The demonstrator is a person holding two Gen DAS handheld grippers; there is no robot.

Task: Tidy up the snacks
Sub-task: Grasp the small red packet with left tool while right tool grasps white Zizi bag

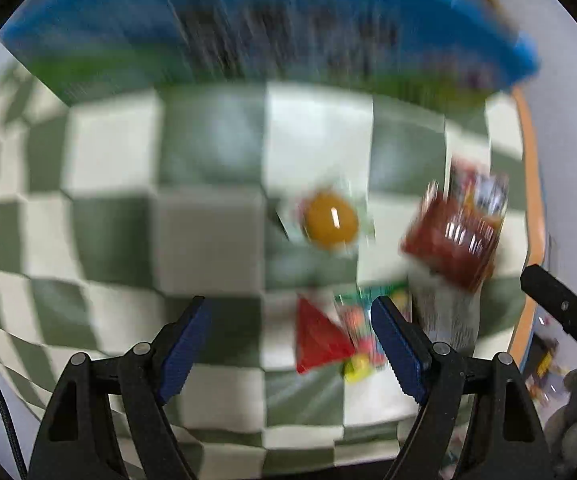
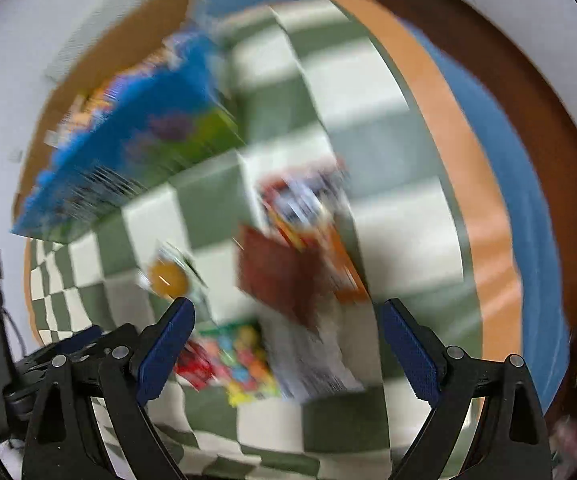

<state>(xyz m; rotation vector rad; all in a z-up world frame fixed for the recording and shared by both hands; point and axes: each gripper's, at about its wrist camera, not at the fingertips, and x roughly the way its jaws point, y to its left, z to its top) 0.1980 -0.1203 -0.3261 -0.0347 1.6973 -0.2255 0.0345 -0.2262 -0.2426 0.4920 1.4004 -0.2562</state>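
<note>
Green-checked cloth (image 1: 208,240), scattered snacks (image 1: 330,222), blue box (image 1: 248,8)

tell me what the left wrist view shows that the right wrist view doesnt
Only the left wrist view: the left gripper, open over the checked cloth, and a black part at the right edge that I cannot identify.

Only the right wrist view: the right gripper, open, and a blue band beyond the orange table edge.

Both: the blue box, orange sweet, brown packet, red packet.
</note>
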